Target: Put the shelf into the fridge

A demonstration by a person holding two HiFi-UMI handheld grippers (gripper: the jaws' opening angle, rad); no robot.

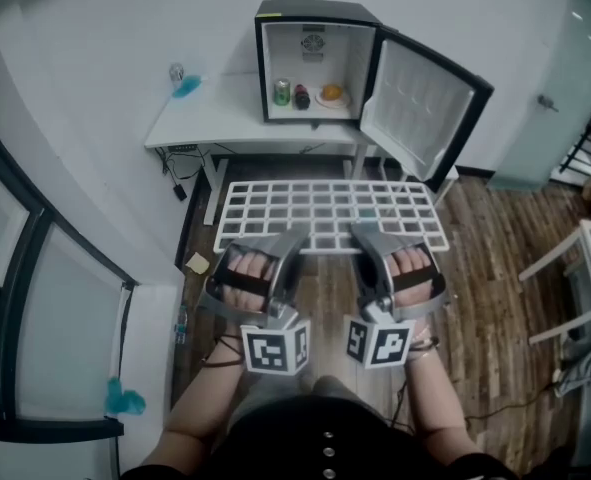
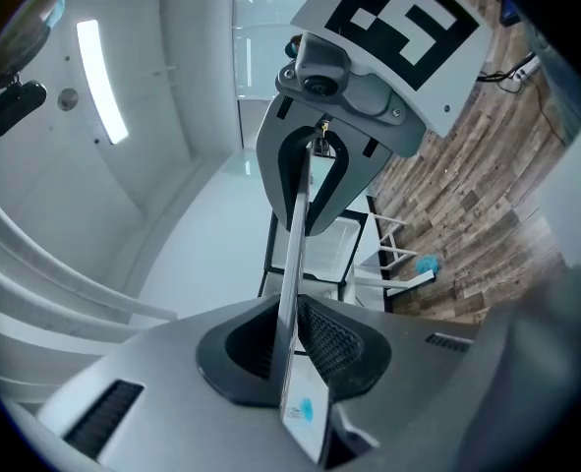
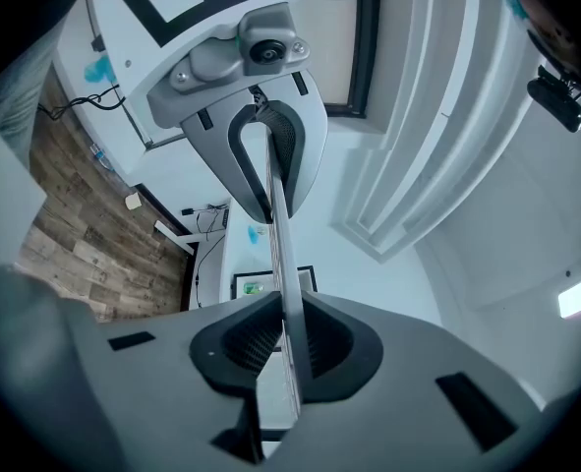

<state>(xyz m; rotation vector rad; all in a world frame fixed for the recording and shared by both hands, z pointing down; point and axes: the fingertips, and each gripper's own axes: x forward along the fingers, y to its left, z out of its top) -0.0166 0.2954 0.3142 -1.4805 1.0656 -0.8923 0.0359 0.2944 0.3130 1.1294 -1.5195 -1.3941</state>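
**Both grippers clamped on the shelf, facing the open fridge**

I hold the white wire shelf (image 1: 327,211) out flat in front of me, over the wooden floor (image 1: 495,258) and well short of the fridge (image 1: 315,13). My left gripper (image 1: 293,240) grips its near edge left of the middle. My right gripper (image 1: 363,236) grips the same edge just to the right of it.

In the left gripper view the shelf (image 2: 292,264) runs edge-on between the jaws of the left gripper (image 2: 292,337), and both ribbed pads press against it. The right gripper view shows the same for the right gripper (image 3: 288,347): the shelf (image 3: 278,244) is pinched between its two pads.

The fridge stands on a white table (image 1: 210,118) against the wall ahead of me. Its door (image 1: 415,103) is swung open to the right. On the fridge floor stand a green can (image 1: 282,92) and a dark can (image 1: 301,97) side by side, with something orange (image 1: 332,94) just to their right. A small blue object (image 1: 185,86) lies on the table, left of the fridge.
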